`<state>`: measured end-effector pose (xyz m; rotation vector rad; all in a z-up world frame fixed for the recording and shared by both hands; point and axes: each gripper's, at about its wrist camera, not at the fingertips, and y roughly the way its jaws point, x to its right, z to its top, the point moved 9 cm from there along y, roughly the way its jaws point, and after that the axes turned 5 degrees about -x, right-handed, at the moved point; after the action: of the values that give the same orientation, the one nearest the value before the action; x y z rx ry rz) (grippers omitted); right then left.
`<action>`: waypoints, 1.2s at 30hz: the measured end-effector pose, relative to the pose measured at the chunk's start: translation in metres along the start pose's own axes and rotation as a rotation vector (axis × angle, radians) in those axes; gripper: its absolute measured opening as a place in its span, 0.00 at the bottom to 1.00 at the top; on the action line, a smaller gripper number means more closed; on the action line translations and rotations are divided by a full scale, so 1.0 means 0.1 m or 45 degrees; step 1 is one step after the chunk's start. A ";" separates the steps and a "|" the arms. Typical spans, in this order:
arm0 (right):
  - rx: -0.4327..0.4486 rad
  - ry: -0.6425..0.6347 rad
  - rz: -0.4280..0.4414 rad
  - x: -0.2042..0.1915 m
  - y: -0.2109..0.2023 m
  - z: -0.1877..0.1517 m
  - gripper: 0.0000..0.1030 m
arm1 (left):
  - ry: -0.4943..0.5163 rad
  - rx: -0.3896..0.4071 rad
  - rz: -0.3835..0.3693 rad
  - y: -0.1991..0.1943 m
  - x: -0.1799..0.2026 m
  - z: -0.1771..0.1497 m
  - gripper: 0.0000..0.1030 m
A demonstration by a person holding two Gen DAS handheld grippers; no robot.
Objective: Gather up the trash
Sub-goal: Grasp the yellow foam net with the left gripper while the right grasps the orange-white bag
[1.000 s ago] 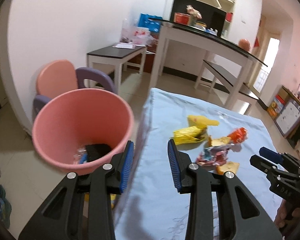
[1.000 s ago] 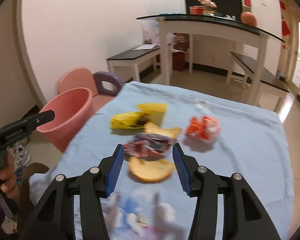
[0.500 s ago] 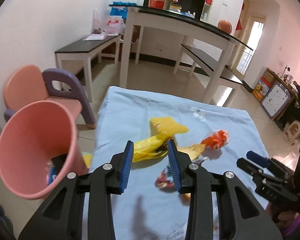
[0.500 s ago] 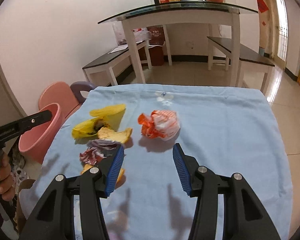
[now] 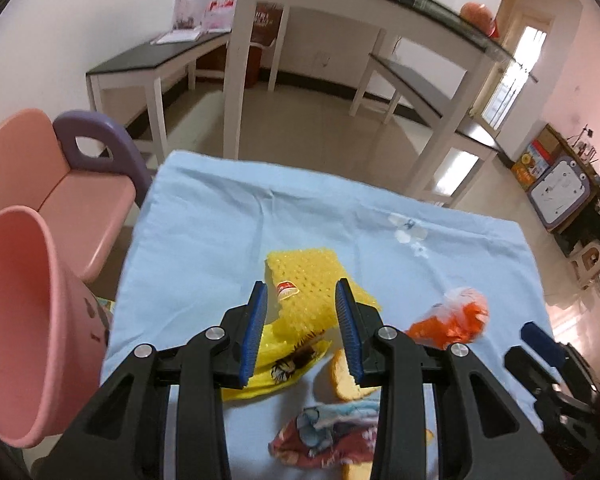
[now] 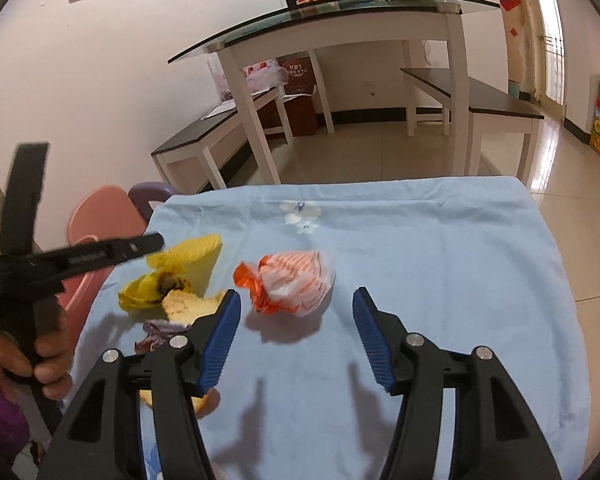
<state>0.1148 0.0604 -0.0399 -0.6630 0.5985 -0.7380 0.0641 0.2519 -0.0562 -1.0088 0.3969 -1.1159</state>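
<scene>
Right gripper (image 6: pixel 296 334), jaws opening and empty, faces the orange wrapper (image 6: pixel 290 285), whose twisted end points left. Left gripper (image 5: pixel 302 330) stands open, empty, over the yellow wrapper (image 5: pixel 304 292).

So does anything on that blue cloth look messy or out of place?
Yes: crumpled trash lies loose on the blue cloth: an orange-and-white wrapper, a yellow wrapper, bread pieces and a reddish wrapper. The pink bucket stands beside the table.

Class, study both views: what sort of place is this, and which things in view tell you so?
Most likely a home's living or dining room: a glass-topped dining table with benches, a child's pink chair, and a low table under a blue cloth strewn with wrappers.
</scene>
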 end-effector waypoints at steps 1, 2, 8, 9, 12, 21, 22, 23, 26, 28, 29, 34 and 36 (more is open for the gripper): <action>0.000 0.002 0.002 0.01 0.02 0.01 0.57 | -0.007 -0.014 0.006 0.05 0.00 -0.01 0.34; 0.000 0.003 0.005 0.01 0.03 0.02 0.57 | -0.013 -0.028 0.003 0.09 -0.01 -0.03 0.34; -0.005 0.022 0.020 0.05 0.13 0.04 0.58 | 0.001 -0.019 -0.010 0.15 0.04 -0.10 0.33; -0.010 0.027 0.025 0.05 0.15 0.04 0.58 | 0.007 0.001 -0.003 0.13 0.04 -0.10 0.28; -0.019 0.034 0.039 0.07 0.19 0.02 0.58 | 0.032 0.027 0.006 0.09 0.08 -0.10 0.13; -0.025 0.064 0.061 0.16 0.27 0.02 0.58 | 0.078 0.133 0.007 -0.22 0.25 -0.07 0.09; -0.024 0.066 0.062 0.17 0.28 0.02 0.58 | 0.078 0.141 0.006 -0.28 0.26 -0.09 0.09; -0.024 0.067 0.064 0.17 0.28 0.02 0.58 | 0.077 0.145 0.006 -0.32 0.27 -0.11 0.09; -0.050 0.072 0.090 0.16 0.34 0.00 0.58 | 0.073 0.145 0.013 -0.40 0.29 -0.19 0.09; -0.067 0.089 0.127 0.14 0.38 0.01 0.58 | 0.072 0.141 0.028 -0.47 0.30 -0.28 0.09; -0.070 0.098 0.141 0.13 0.40 0.02 0.58 | 0.070 0.139 0.033 -0.49 0.29 -0.30 0.09; -0.014 0.110 0.210 0.11 0.39 0.05 0.55 | 0.040 0.133 0.078 -0.64 0.26 -0.45 0.09; 0.000 0.108 0.221 0.11 0.38 0.07 0.44 | 0.035 0.136 0.106 -0.70 0.24 -0.48 0.09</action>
<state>0.1418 0.0754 -0.0656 -0.5741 0.7246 -0.6059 0.0012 0.2023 -0.0185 -0.8759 0.3939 -1.0656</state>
